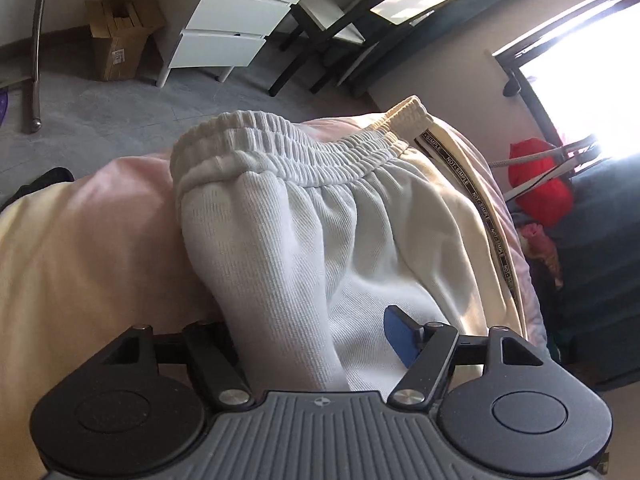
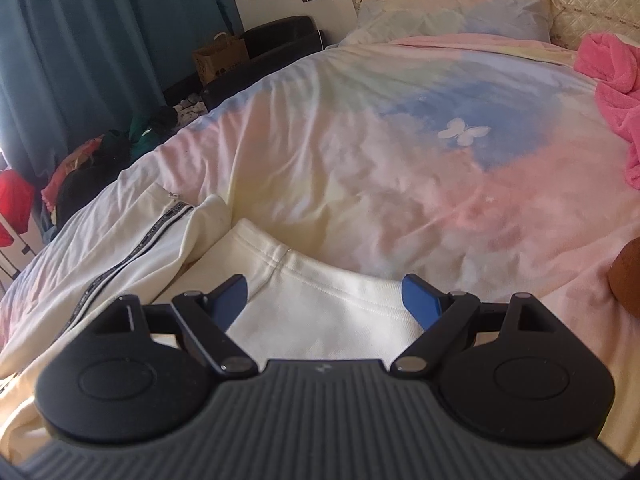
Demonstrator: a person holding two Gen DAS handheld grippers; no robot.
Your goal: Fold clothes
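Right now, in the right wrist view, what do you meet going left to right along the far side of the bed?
Teal curtain → paper bag → pillow → pink blanket.

Blown-out window (image 1: 580,108) glare, fisheye-bent edges
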